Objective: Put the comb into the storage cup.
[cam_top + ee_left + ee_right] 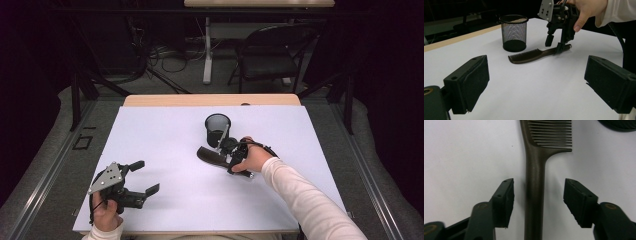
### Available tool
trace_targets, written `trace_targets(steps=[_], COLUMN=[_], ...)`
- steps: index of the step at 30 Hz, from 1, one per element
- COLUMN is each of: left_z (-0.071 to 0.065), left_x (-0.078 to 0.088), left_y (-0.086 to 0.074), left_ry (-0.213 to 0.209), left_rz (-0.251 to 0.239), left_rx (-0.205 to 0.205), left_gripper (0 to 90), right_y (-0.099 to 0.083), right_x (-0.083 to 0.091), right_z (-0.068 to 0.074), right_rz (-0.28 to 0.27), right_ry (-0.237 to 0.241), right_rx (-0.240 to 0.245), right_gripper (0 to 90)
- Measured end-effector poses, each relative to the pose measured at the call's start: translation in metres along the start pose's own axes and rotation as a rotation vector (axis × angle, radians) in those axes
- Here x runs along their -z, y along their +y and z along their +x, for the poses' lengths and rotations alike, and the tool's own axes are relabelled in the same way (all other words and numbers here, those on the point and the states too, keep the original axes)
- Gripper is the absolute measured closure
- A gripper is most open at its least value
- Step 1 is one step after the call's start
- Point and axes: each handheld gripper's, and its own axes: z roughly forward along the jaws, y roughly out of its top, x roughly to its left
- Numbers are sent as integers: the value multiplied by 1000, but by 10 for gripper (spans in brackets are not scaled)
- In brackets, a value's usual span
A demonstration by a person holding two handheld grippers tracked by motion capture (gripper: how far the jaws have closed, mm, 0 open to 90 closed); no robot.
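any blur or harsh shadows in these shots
High view: even light on the table, dark surroundings. Left gripper view: comb and mesh cup sharp, near pads soft. Right gripper view: comb handle slightly blurred, faint shadow beside it.

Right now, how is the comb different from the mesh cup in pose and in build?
The comb lies flat on the white table; the mesh cup stands upright, its open mouth up. The comb is solid, long and thin with teeth at one end; the mesh cup is round, see-through wire. The comb's handle lies between the right tongs; nothing touches the mesh cup. Both are dark.
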Motion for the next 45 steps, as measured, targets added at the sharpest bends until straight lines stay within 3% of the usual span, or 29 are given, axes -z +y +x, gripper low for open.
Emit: trace_targets(steps=[7,45], left_z=[0,1], left_x=[0,0], left_y=[0,0], left_ry=[2,8], left_rz=[3,7], left_rx=[0,3], left_gripper=[61,63], right_y=[0,3], right_x=[0,-8], right_z=[0,-2], right_rz=[28,59], right_ry=[7,41], right_rx=[5,9], right_gripper=[524,700])
